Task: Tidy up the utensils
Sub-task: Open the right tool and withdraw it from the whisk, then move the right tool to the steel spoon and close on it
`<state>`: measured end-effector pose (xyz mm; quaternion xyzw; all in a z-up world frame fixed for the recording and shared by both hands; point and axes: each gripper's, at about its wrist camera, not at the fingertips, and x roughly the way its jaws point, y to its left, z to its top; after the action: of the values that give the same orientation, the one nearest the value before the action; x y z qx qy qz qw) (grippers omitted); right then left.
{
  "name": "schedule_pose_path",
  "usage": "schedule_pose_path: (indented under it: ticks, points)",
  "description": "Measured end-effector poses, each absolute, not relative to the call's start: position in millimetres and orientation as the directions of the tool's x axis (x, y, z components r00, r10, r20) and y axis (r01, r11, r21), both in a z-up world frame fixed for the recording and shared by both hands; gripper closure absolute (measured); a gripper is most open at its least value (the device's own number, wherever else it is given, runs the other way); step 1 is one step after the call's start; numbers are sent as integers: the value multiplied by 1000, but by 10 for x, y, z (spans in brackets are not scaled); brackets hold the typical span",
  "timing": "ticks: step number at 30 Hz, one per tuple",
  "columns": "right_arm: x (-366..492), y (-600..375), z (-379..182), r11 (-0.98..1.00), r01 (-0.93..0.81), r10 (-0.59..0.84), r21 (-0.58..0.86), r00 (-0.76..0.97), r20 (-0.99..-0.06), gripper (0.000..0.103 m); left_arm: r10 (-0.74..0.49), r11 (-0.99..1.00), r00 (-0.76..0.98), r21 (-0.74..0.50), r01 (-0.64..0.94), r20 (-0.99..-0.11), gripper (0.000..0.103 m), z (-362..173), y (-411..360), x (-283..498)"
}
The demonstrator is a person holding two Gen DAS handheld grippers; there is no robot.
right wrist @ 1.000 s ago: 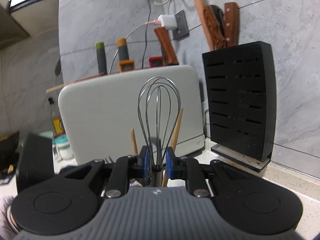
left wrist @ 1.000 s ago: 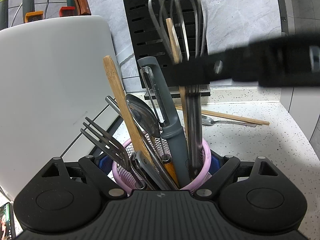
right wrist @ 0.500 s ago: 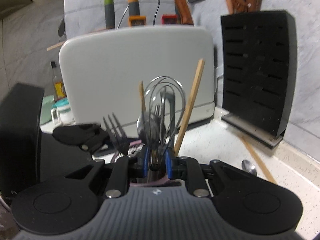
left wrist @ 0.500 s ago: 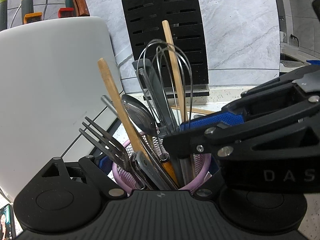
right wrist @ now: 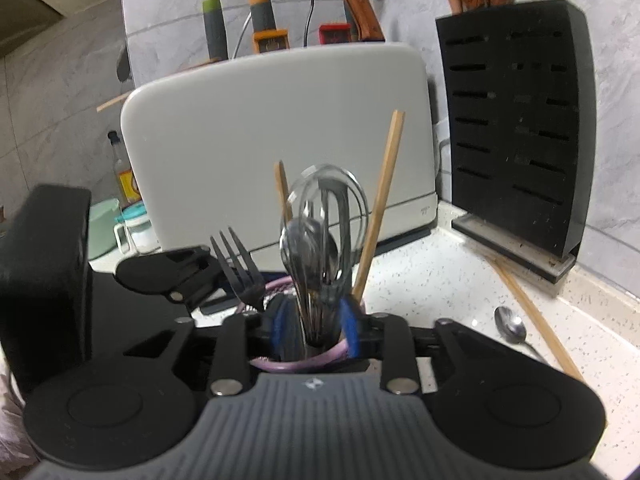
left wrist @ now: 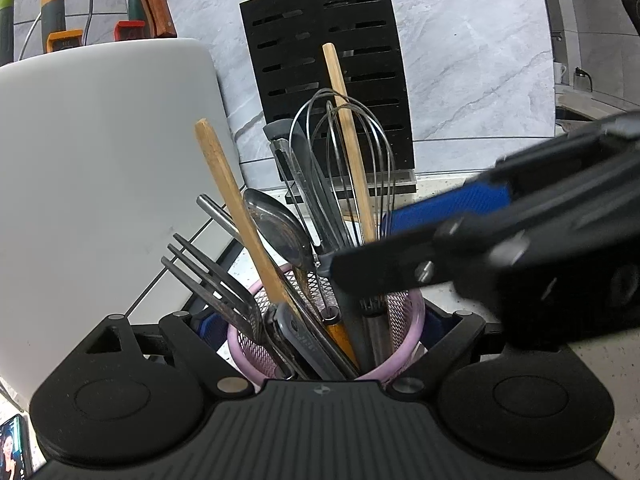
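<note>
A pink mesh cup stands between the fingers of my left gripper, which is shut on it. The cup holds a fork, a spoon, a grey peeler, two wooden chopsticks and a wire whisk. My right gripper reaches in from the right, just above the rim. Its jaws are opening: the blue pads stand off the whisk handle between them. One more spoon and a chopstick lie on the counter at the right.
A white cutting board stands upright behind the cup. A black knife block stands against the wall at the right. Bottles and a cup stand at the far left. The speckled counter shows between cup and block.
My right gripper came down with the whisk and set it into the pink cup. Its pads, closed on the handle before, now stand apart. The left gripper and cup stayed put.
</note>
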<state>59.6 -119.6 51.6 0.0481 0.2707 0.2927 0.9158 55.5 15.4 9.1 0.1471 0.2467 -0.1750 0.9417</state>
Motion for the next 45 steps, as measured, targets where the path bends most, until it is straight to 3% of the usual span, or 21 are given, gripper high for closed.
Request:
schedule_pose_path:
  ticks: [10, 17, 23, 31, 37, 45]
  points:
    - [537, -1515, 618, 816, -485, 577, 314, 700, -421, 64, -347, 856, 775, 159, 492, -528, 0, 46, 337, 481]
    - [628, -1861, 603, 884, -337, 456, 323, 771, -444, 63, -381, 857, 766, 113, 503, -518, 0, 55, 392, 493]
    - [807, -2042, 487, 964, -169, 257, 207, 801, -542, 63, -410, 868, 744, 26, 497, -528, 0, 95, 419, 585]
    - [1069, -1913, 242, 974, -228, 174, -13, 776, -606, 79, -396, 878, 754, 23, 477, -525, 0, 102, 400, 572]
    - [1295, -1776, 10, 953, -297, 190, -52, 727, -660, 79, -390, 881, 759, 30, 473, -522, 0, 98, 386, 554]
    - [1548, -1470, -224, 941, -321, 155, -107, 690, -707, 72, -383, 884, 771, 40, 466, -509, 0, 92, 353, 550]
